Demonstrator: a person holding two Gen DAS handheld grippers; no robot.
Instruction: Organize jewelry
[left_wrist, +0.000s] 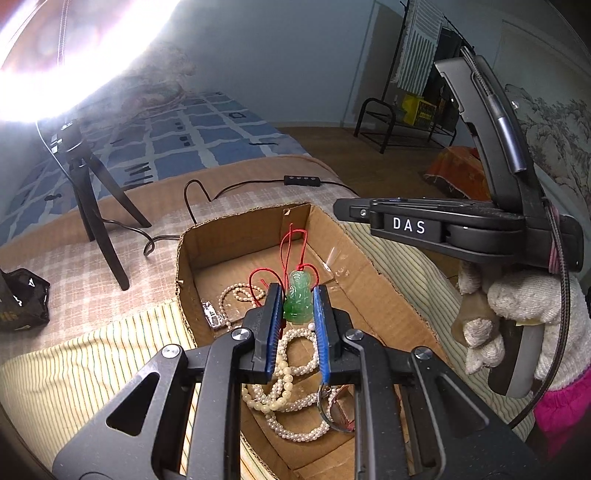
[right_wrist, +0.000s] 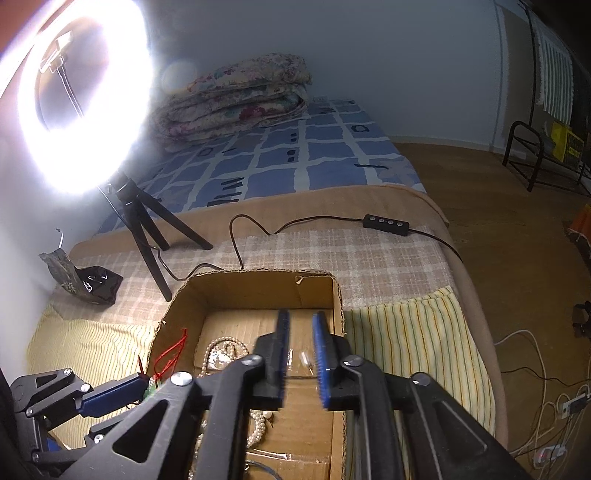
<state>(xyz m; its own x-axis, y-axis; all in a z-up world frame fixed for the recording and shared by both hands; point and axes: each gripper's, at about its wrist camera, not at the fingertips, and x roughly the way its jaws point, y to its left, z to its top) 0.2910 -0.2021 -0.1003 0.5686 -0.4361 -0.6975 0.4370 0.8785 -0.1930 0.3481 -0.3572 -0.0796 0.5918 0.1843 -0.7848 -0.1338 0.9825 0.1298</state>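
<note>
Landmark: an open cardboard box (left_wrist: 365, 284) sits on a bed, resting on a striped yellow cloth (left_wrist: 92, 354) over a beige checked blanket (right_wrist: 369, 258).
Left hand-held gripper (left_wrist: 298, 308): its two blue-padded jaws are closed on a green jade pendant (left_wrist: 300, 300), holding it upright above the inside of the box.
Jade pendant: carved, translucent green, with a red cord (left_wrist: 286, 254) looping up from its top toward the far wall of the box.
Right hand-held gripper (right_wrist: 300, 325): held over the box, jaws parted with a clear gap and nothing between them; a white-gloved hand (left_wrist: 517, 317) grips its handle at the right of the box.
Pearl strands (left_wrist: 284, 391): cream beaded necklaces lie in loose coils on the box floor, below the left gripper.
Small silver item (left_wrist: 212, 314): lies by the near-left wall inside the box; too small to identify.
Metal ring (left_wrist: 332, 410): a thin hoop lies on the box floor beside the pearls.
Ring light (right_wrist: 85, 96): glaring bright, on a black tripod (right_wrist: 147, 236) standing on the blanket behind and left of the box.
Cable: a black cord with an inline switch (right_wrist: 386, 224) runs across the blanket behind the box.
Black bag (right_wrist: 92, 284): crumpled, left of the box near the wall.
Folded quilt (right_wrist: 240, 96): floral, far behind the box on a blue checked sheet.
</note>
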